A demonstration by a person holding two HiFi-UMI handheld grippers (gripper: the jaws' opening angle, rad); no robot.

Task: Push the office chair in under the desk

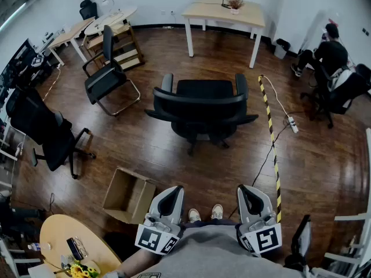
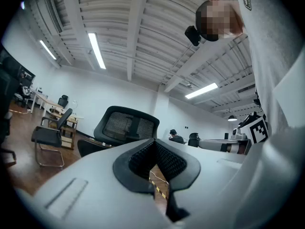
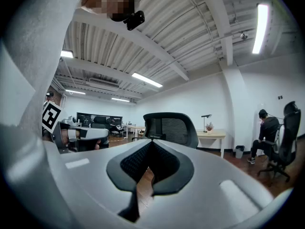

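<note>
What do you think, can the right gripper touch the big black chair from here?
Probably not from here: the right gripper sits close to the person's body, and the office chair stands apart across open floor. Nothing blocks the way, though, so stepping forward should do it.

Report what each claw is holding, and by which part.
Nothing is held. The left claw and the right claw are both shut with nothing between their jaws; the office chair stands ahead, untouched.

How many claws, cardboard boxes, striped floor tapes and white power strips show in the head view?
Claws: 2, the left claw and the right claw, both shut
Cardboard box: 1
Striped tape: 1
Power strip: 1
Total: 5
</note>
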